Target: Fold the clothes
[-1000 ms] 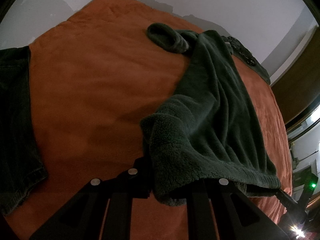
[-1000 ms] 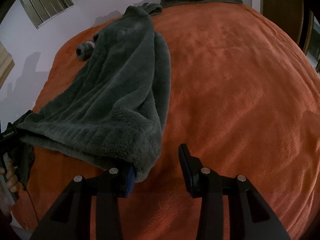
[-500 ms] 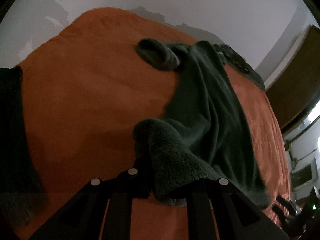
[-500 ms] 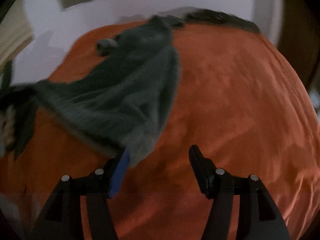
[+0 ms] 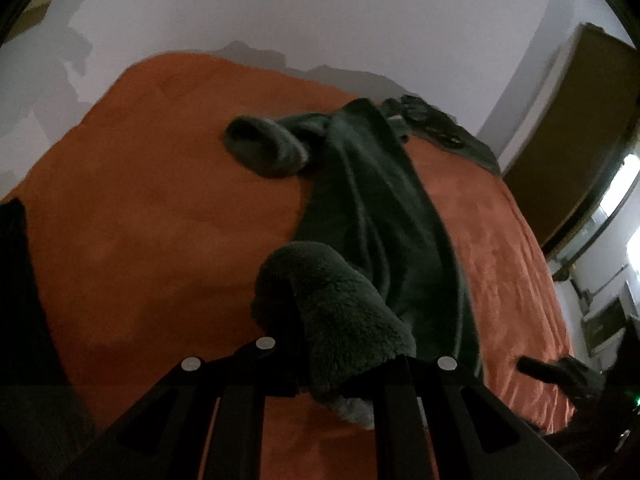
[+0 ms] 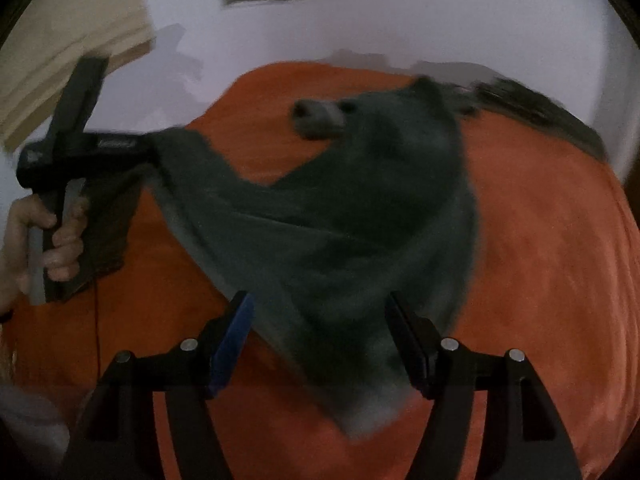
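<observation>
**Dark green fleece garment, partly lifted over orange bed**

Item: dark green, thick-pile fleece garment (image 5: 384, 216), long and narrow. Its far end lies on the orange plush bedspread (image 5: 160, 184) with one rolled cuff (image 5: 264, 148) resting beside it; its near end is raised off the cover.

Left gripper (image 5: 336, 364): black two-finger tool, fingers closed on a bunched corner of the fleece, which bulges up between and over them. Seen from the right wrist view, it holds that corner high at the left (image 6: 148, 148), with a hand (image 6: 44, 232) wrapped round its handle.

Right gripper (image 6: 320, 336): black fingers, one with a blue pad (image 6: 232, 344), set wide apart. The blurred hem of the fleece hangs between them; contact with either finger cannot be made out.

Surroundings: second dark garment (image 5: 444, 132) at the bed's far edge; dark cloth (image 5: 20, 300) at the left edge; pale wall (image 5: 320, 20) behind; brown wooden wardrobe (image 5: 576, 132) at right.
</observation>
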Action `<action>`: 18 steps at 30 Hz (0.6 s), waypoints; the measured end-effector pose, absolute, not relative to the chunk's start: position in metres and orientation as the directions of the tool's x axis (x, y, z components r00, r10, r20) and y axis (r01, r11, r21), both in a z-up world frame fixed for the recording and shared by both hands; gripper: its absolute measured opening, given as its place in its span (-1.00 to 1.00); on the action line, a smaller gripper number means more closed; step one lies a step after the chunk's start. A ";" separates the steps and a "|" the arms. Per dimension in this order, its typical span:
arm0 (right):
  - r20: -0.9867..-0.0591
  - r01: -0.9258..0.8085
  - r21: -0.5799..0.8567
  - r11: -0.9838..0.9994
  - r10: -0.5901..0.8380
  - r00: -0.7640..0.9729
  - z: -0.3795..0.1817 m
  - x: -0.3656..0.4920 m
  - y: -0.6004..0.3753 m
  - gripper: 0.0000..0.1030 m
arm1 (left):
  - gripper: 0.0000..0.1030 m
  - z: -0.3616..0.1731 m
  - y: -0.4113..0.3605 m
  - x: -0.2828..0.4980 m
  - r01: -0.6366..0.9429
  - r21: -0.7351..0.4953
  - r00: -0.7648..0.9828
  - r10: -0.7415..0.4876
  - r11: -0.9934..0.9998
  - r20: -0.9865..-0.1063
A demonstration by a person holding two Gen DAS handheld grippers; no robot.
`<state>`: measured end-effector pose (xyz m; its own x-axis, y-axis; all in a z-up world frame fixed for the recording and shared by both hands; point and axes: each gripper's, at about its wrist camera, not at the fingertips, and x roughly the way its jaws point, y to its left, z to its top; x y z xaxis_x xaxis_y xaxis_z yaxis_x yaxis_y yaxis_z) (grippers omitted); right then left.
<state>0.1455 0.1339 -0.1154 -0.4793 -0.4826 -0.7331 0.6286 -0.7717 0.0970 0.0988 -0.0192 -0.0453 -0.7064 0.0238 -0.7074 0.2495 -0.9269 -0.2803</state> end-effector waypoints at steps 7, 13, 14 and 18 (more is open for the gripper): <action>-0.773 0.724 0.000 -0.689 -0.459 -0.437 -0.133 0.138 0.058 0.30 | -0.76 -0.031 0.000 0.100 0.184 -0.288 -0.724 0.069 -0.940 -0.686; -0.767 0.712 -0.099 -0.695 -0.402 -0.500 -0.139 0.125 0.040 0.30 | -0.76 -0.025 0.014 0.102 0.117 -0.293 -0.738 0.115 -0.949 -0.665; -0.768 0.705 -0.103 -0.702 -0.394 -0.505 -0.138 0.120 0.039 0.30 | -0.76 -0.024 0.016 0.103 0.092 -0.297 -0.743 0.133 -0.950 -0.656; -0.786 0.687 -0.109 -0.719 -0.361 -0.502 -0.140 0.093 0.033 0.20 | -0.76 -0.015 0.029 0.109 -0.003 -0.296 -0.770 0.191 -0.955 -0.609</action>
<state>0.0932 0.0333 -0.1396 -0.5023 -0.3614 -0.7855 0.6869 -0.7186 -0.1086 0.1093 0.0289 -0.0153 -0.7698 0.1914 -0.6089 -0.0029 -0.9550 -0.2965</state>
